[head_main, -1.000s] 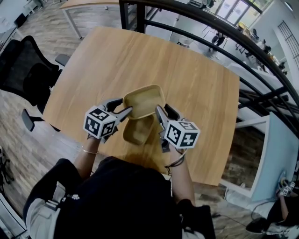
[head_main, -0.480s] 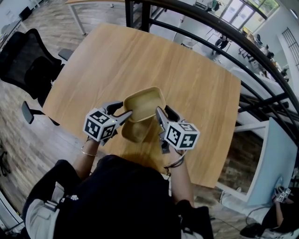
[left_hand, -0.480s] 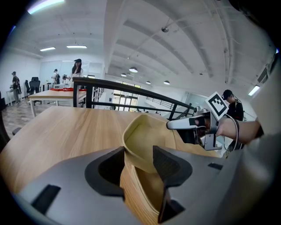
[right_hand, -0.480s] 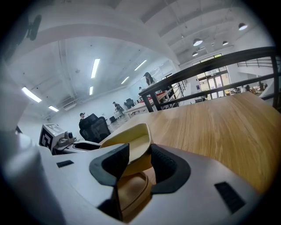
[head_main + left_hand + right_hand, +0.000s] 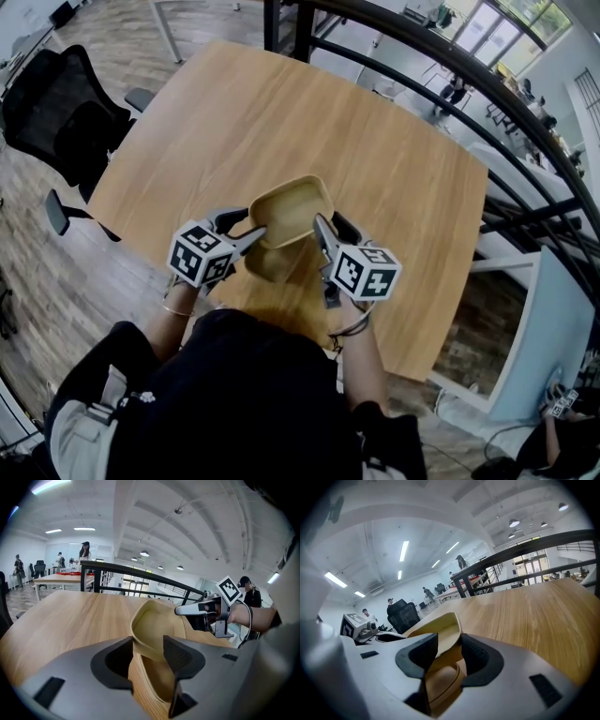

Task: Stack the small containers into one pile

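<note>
A: Claws?
B: Left claw (image 5: 251,232) pinches the rim of the upper container (image 5: 289,208) at 8 o'clock, right claw (image 5: 322,234) at 4 o'clock — both clamped on it.
A: Where is it?
B: Tilted over the lower container (image 5: 272,267), which sits at its 6 o'clock — on the counter (image 5: 375,159).

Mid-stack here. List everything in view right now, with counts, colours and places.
Small containers: two, tan; upper container held tilted above the lower container, which sits on the table's near side.
Table: one, light wood, centre.
Office chair: one, black, left of the table.
Railing: one, black, beyond the table's far edge.
Bystanders: several, distant, in the background of the gripper views.
Hand-held grippers: two, grey with black-and-white marker cubes; left hand-held gripper and right hand-held gripper, each closed on the upper container's rim.
</note>
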Available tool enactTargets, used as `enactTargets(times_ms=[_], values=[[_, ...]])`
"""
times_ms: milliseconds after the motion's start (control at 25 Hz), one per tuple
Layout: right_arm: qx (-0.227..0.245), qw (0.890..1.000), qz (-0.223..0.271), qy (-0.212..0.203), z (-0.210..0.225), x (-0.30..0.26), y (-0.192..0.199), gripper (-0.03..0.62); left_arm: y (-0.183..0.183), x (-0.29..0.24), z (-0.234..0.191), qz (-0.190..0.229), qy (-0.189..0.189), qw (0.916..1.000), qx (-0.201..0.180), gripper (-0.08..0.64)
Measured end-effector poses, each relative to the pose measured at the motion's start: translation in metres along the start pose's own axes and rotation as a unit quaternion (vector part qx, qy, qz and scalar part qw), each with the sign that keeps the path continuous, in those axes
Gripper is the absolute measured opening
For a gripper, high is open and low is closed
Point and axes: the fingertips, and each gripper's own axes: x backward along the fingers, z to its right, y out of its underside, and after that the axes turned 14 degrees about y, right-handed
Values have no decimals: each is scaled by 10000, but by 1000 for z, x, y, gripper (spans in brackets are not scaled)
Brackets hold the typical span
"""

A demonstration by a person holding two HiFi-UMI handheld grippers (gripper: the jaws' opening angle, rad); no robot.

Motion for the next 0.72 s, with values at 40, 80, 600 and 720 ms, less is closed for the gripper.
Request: enactTargets(times_ms=[40, 80, 600, 720], values=[[4, 10000, -3, -4, 0, 0, 0, 146, 1, 0, 1, -6, -3, 10000, 13, 193], [7, 10000, -9, -9, -1, 0, 1, 146, 3, 1, 2, -13, -6, 10000, 24, 193], [60, 9999, -88, -65, -2, 1, 7, 146, 15, 3, 11, -87, 8, 9999, 102, 193], [80, 9999, -104, -68, -2, 2, 9, 146, 19, 4, 15, -105, 12, 9999, 117, 193]])
